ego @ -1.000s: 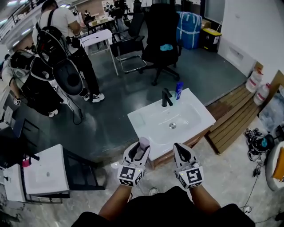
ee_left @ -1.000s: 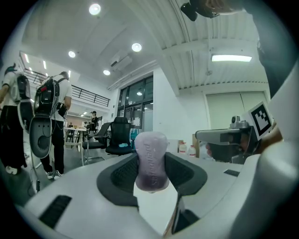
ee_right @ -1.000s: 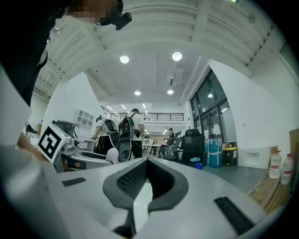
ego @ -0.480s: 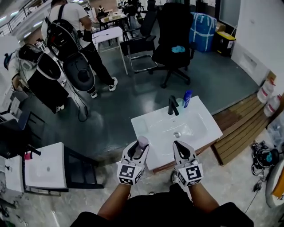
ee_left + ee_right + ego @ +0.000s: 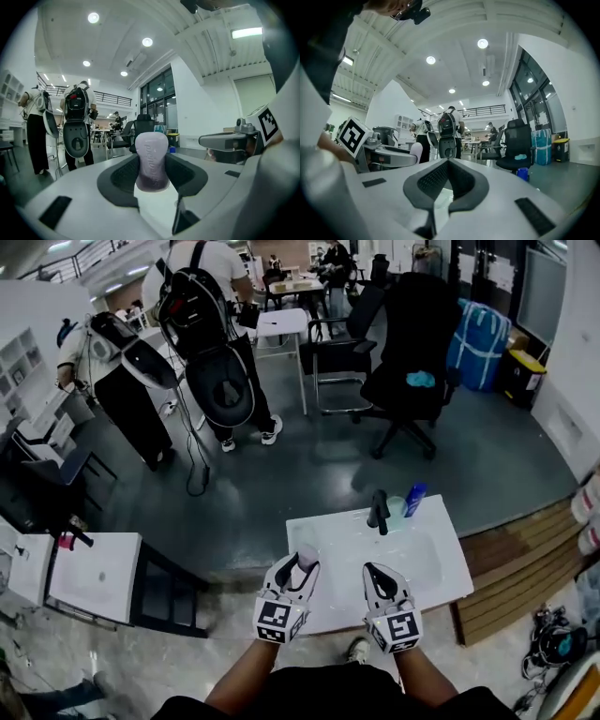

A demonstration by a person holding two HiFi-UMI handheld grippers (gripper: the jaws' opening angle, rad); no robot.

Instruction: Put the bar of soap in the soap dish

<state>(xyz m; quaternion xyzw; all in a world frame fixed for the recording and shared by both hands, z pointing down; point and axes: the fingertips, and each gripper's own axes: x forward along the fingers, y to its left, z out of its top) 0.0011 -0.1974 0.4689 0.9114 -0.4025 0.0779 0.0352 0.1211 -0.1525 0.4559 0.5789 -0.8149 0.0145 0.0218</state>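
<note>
A: Left gripper [image 5: 302,562] status?

B: Clamped on the bar of soap [image 5: 151,159]. In the left gripper view we see the pale lilac bar standing upright between the two black pads. Both pads touch it, and its rounded top pokes out past the tips.

A: Right gripper [image 5: 376,571]?

B: Jaws closed against each other, with nothing between them in the right gripper view.

A: Where are we relative to the basin?

B: In the head view we hold both grippers side by side, a little apart, over the 6 o'clock edge of the white washbasin [image 5: 445,570]. The left one is toward the 7 o'clock corner and the right one is nearer 6. So the soap sits in the left jaws over that front rim, not on the basin.

A: Soap dish?

B: We can't make one out on the basin top from these views.

A: What else is on it?

B: A black faucet [image 5: 379,512] at the basin's 12 o'clock edge, and a blue bottle [image 5: 413,500] just beside it at 2 o'clock.

A: Surroundings?

B: A black office chair [image 5: 412,371] at 12 o'clock beyond the basin. Two people with backpacks [image 5: 211,343] at 10 to 11 o'clock. A second small white basin [image 5: 94,573] at 9 o'clock.
</note>
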